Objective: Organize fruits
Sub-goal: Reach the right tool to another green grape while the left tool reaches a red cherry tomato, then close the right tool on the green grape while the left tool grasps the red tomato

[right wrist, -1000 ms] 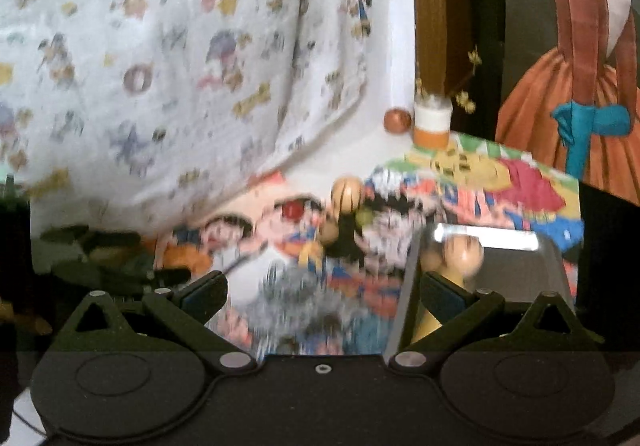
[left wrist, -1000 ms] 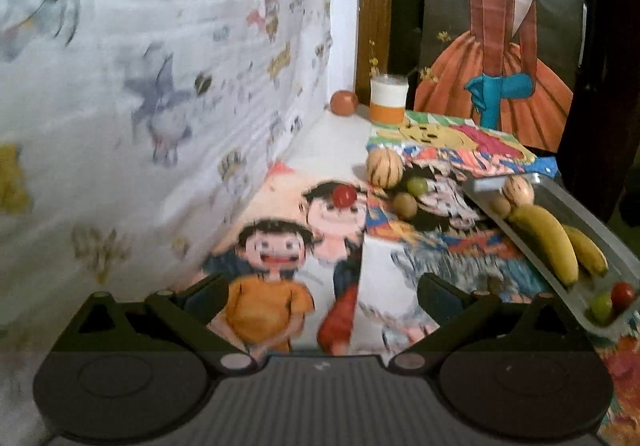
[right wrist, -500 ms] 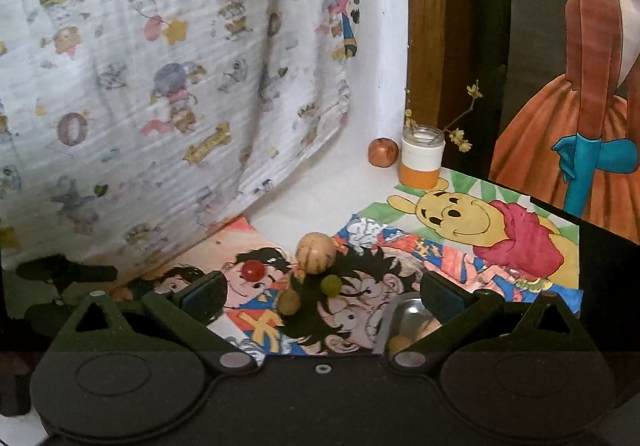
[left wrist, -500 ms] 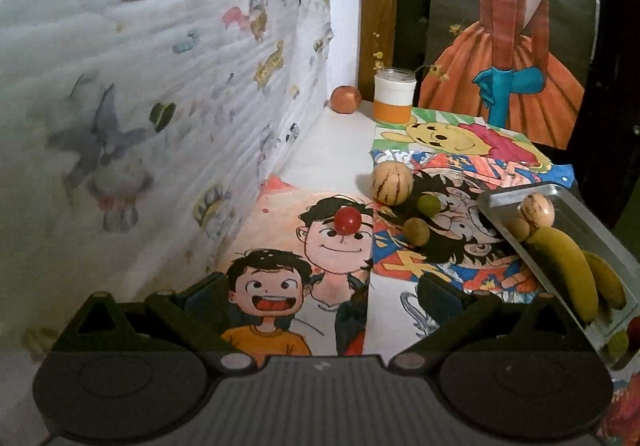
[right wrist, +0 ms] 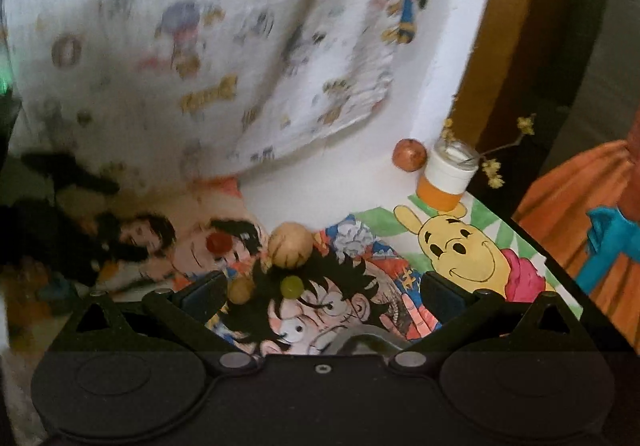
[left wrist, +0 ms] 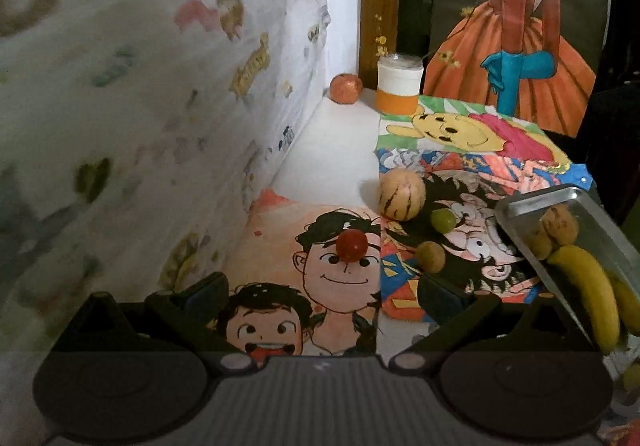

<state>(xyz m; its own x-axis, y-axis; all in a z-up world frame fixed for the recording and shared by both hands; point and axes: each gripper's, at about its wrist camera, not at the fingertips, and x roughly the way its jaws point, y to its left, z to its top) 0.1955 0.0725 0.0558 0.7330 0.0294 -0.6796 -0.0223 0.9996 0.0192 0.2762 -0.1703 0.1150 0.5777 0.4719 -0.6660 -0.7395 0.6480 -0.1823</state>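
Step in hand: judging by the loose fruit, picking up the next piece to carry to the tray
Left gripper (left wrist: 322, 296): fingers spread wide, holding nothing, low over the cartoon drawings
Right gripper (right wrist: 322, 292): fingers spread wide, empty, aimed at the fruit cluster
Loose fruit: red cherry tomato (left wrist: 351, 245) lies straight ahead of the left gripper; striped melon (left wrist: 401, 195), green grape (left wrist: 443, 220) and brown round fruit (left wrist: 431, 256) sit close together just right of it
How to do it well: likely centre the fingers on either side of one small round fruit, come down level, and close gently so it does not roll or squash
Tray (left wrist: 532, 202): metal, at right, holds two bananas (left wrist: 588, 288) and a couple of brown round fruits at its far end
Jar (left wrist: 399, 89): white and orange, at the back corner, with dried flower sprigs; an apple (left wrist: 346, 88) just beside it
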